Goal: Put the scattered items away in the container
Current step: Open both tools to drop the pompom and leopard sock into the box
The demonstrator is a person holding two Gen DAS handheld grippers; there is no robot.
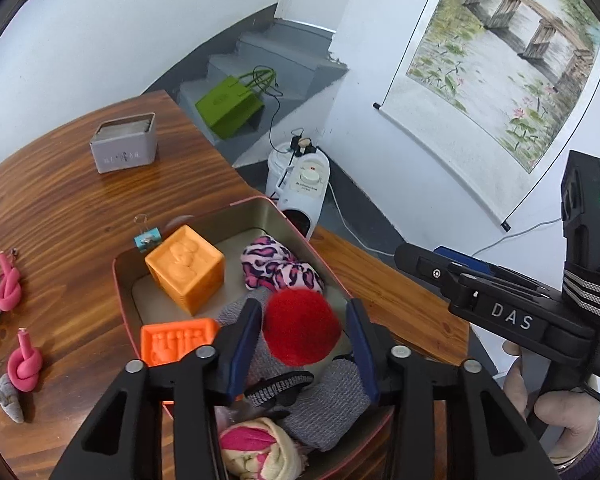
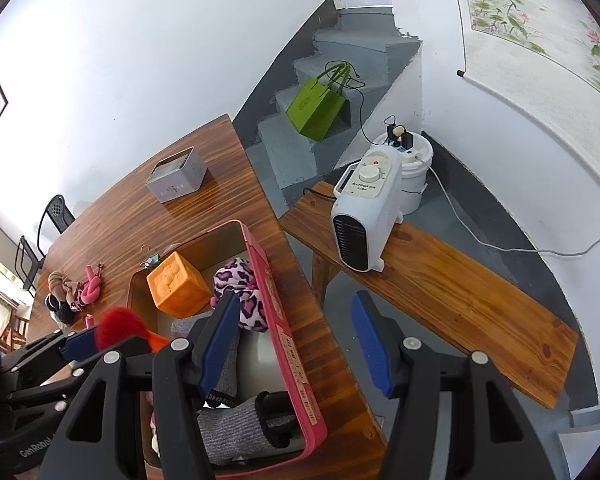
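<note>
A: Wooden bench (image 1: 80, 208), white walls, stairs behind. Step?

B: Pompom (image 1: 300, 326) is seen between the left gripper (image 1: 304, 344) fingers over the tin (image 1: 118, 280); contact cannot be told. Drop-in is judged underway.

A: Right gripper (image 2: 300, 344)?

B: Held wide apart, nothing in it, at the tin's edge.

A: Next?

B: Release is needed; pink knots (image 1: 22, 366) left on the bench.

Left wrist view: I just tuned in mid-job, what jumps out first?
A fuzzy red pompom sits between the left gripper fingers, right above the pink-rimmed tin. Inside the tin are an orange cube and a pink leopard-print scrunchie. Two pink knotted ties lie on the wooden table to the left.
</note>
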